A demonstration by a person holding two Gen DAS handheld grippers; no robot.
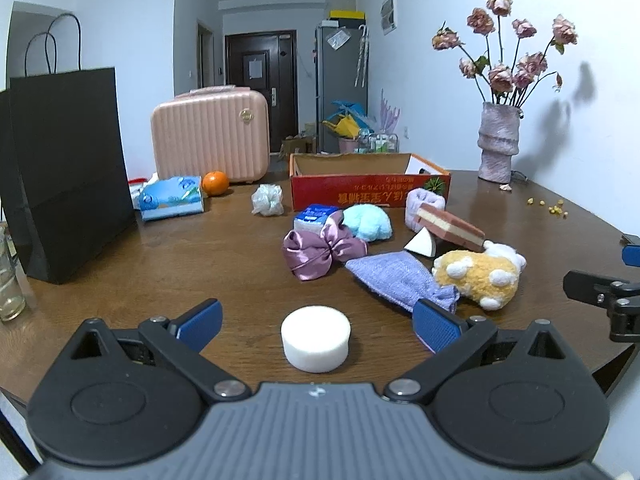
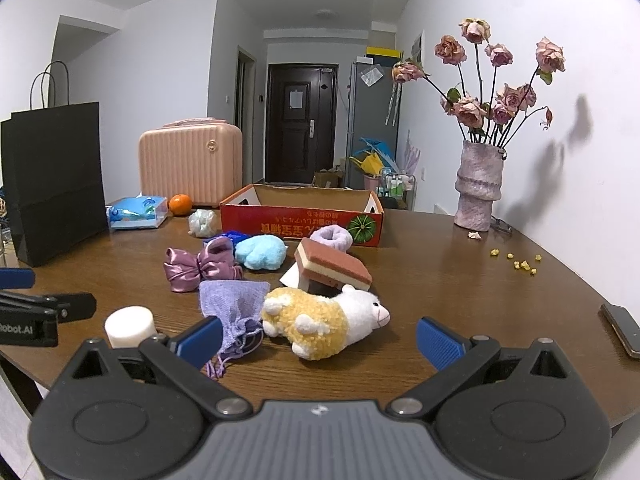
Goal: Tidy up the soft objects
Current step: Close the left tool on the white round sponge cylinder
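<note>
Wooden table (image 1: 160,256), carrying all items; black paper bag (image 1: 68,168) standing at the left edge; pink ribbed case (image 1: 210,136) sitting toward the far edge, with a blue tissue pack (image 1: 172,198) and an orange (image 1: 215,183) lying before it; crumpled white mesh ball (image 1: 267,199) lying just left of the red cardboard box (image 1: 370,192), which is sitting open-topped near the far edge; grey vase of dried roses (image 1: 498,140) standing at the far right corner, yellow crumbs (image 1: 550,205) lying scattered beside it; dark phone (image 2: 622,330) lying at the right edge.

Soft objects, lying clustered mid-table before the box: satin mauve bow (image 1: 316,250); fluffy blue plush (image 1: 367,222); lilac scrunchie (image 2: 331,237) touching the box front; layered pink sponge (image 2: 332,268) leaning tilted; woven lilac pouch (image 2: 234,308); yellow-and-white plush lamb (image 2: 324,320) lying on its side.

White round sponge (image 1: 316,338) sitting near the near edge, between the fingers of the left gripper (image 1: 316,322), untouched.

Left gripper fingers spread wide apart; right gripper (image 2: 318,336) likewise gaping, holding nothing, the lamb lying just ahead.
</note>
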